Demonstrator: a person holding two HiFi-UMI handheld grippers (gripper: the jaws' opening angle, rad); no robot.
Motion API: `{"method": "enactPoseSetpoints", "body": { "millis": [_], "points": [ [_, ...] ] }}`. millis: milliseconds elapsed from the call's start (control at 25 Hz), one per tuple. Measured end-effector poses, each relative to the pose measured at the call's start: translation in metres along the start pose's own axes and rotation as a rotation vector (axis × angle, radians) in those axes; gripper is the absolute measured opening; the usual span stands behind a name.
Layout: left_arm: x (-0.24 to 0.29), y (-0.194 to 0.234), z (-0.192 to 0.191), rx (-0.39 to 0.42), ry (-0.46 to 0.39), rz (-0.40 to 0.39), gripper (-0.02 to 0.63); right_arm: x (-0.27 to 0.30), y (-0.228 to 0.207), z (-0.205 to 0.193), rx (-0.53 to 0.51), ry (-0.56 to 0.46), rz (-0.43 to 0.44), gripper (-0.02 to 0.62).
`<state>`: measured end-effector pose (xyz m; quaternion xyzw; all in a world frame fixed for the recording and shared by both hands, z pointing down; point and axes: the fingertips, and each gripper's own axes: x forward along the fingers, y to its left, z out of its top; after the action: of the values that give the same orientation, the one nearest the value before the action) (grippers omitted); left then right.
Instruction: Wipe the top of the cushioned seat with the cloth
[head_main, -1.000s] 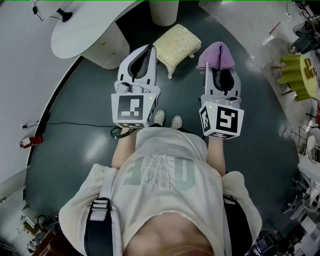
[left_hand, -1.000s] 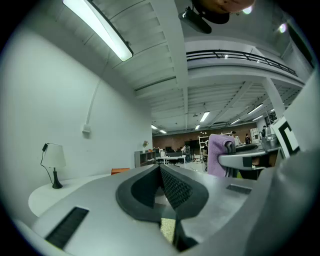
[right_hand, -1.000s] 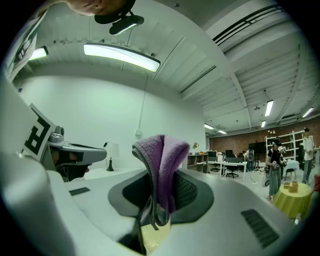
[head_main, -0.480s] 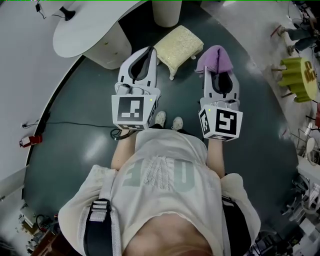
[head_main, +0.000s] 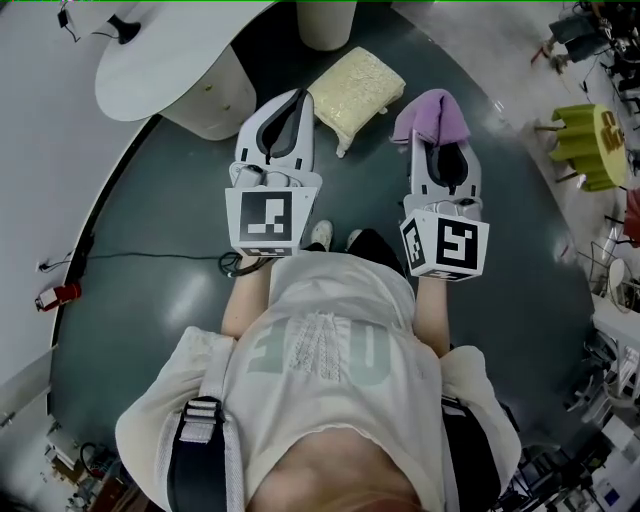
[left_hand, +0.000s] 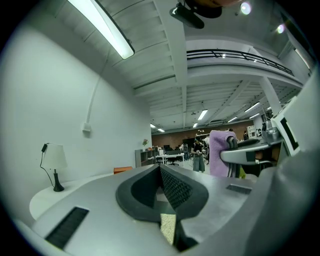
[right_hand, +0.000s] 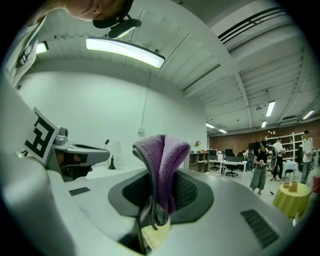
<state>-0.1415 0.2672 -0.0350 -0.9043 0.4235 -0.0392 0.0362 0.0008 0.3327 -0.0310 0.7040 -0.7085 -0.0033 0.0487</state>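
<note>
The cushioned seat (head_main: 355, 88) is a cream footstool on the dark floor, ahead of both grippers. My left gripper (head_main: 297, 100) hovers just left of it, shut with nothing between its pads. My right gripper (head_main: 436, 140) is held to the right of the seat, shut on a purple cloth (head_main: 432, 112) that drapes over its tips. In the right gripper view the cloth (right_hand: 162, 165) stands folded up out of the jaws, and a sliver of the seat (right_hand: 152, 235) shows below. The left gripper view looks over its closed jaws (left_hand: 161, 172) at the cloth (left_hand: 219, 152).
A white rounded counter (head_main: 170, 50) curves along the back left, with a white pillar base (head_main: 325, 25) behind the seat. A yellow-green stool (head_main: 590, 145) stands at the right. A cable (head_main: 150, 255) lies on the floor at left. One shoe (head_main: 320, 235) shows between the grippers.
Both grippers hold nearly the same places, the cloth still clamped. A dark trouser leg now covers the person's right shoe, and the surroundings have slid slightly in the view.
</note>
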Motion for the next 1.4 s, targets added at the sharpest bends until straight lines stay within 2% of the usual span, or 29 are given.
{"method": "enactPoseSetpoints", "body": {
  "millis": [80,280,360,760,960,1160,1400],
  "points": [
    [0.005,0.003,-0.005,0.013,0.01,-0.012,0.006,0.002,0.0,-0.001,0.005,0.003,-0.021,0.095],
    [0.023,0.009,-0.028,-0.049,0.059,-0.047,0.006,0.015,0.003,-0.017,0.013,0.043,-0.049,0.095],
    [0.032,0.007,-0.03,-0.05,0.073,-0.056,0.006,0.022,-0.002,-0.022,0.025,0.056,-0.054,0.095],
    [0.093,0.009,-0.046,-0.041,0.108,-0.049,0.006,0.082,-0.038,-0.039,0.023,0.064,-0.034,0.095],
    [0.146,0.013,-0.067,-0.045,0.161,-0.039,0.006,0.131,-0.072,-0.047,0.017,0.076,-0.019,0.095],
    [0.219,0.018,-0.058,-0.036,0.147,0.008,0.006,0.195,-0.122,-0.056,0.041,0.083,0.005,0.095],
    [0.299,0.031,-0.053,-0.14,0.146,0.054,0.006,0.268,-0.157,-0.056,-0.001,0.105,0.118,0.095]
  ]
}}
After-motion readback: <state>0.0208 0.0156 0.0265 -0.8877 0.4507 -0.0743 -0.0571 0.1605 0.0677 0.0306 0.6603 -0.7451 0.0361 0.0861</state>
